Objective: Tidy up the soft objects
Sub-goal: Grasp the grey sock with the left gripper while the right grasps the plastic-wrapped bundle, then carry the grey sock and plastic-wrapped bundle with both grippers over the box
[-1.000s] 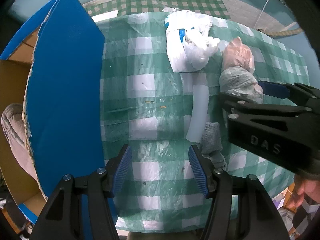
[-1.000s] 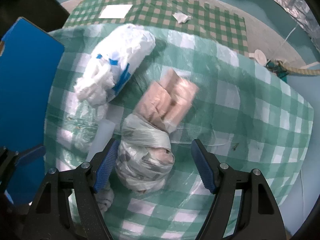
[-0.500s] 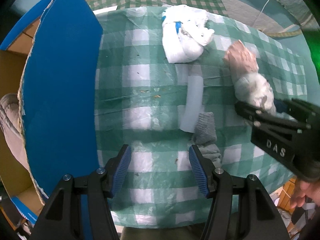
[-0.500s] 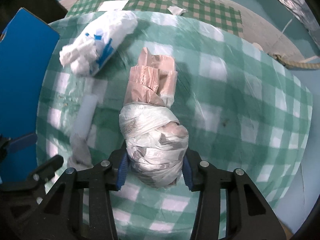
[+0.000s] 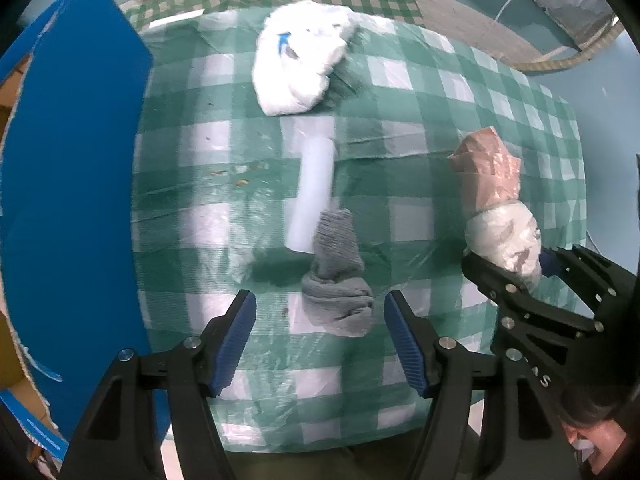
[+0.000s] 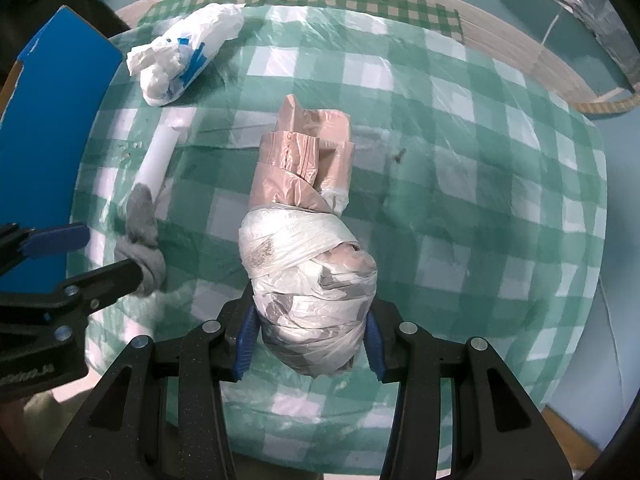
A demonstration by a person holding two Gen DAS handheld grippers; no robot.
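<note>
Clamping the plastic-wrapped bundle (image 6: 308,300) at lower centre, my right hand-held gripper (image 6: 310,342) pinches only its rounded end; slick film could slip. My left hand-held gripper (image 5: 320,336) is opening around the grey sock (image 5: 338,280) on the counter (image 5: 440,128), untouched, and may snag the tablecloth.

A bundle of plastic bags (image 6: 308,264), pinkish-brown at its far end and wrapped in whitish film at its near end, is lying lengthwise on the checked cloth, its near end squeezed between blue pads. A grey sock (image 5: 336,280), bunched at its near end, is resting beside a white tube (image 5: 314,192), overlapping its near tip. A crumpled white bag with blue print (image 5: 304,68) is sitting farther back.
</note>
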